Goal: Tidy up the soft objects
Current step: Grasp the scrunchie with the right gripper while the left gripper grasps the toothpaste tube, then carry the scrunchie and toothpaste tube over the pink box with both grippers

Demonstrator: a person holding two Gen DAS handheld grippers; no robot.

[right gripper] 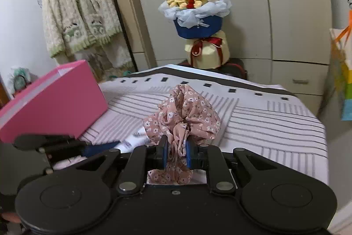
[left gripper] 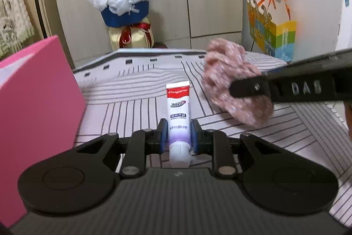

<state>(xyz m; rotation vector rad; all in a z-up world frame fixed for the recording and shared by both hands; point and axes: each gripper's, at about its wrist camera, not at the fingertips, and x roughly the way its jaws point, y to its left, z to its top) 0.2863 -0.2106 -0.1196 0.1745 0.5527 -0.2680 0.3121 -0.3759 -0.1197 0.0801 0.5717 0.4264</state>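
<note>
Left tool (left gripper: pixel 178 136) clamps white toothpaste tube (left gripper: pixel 177 107), right tool (right gripper: pixel 176 152) pinches pink floral scrunchie (right gripper: pixel 184 116)

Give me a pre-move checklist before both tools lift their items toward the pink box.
1. Left tool shut on the toothpaste tube: ok.
2. Right tool shut on the floral scrunchie: ok.
3. Scrunchie held securely, not by a loose fold: cannot tell.
4. Pink box within view on the left of the bed: ok.
5. Box opening clear to receive items: cannot tell.
6. The two tools are apart: ok.
</note>
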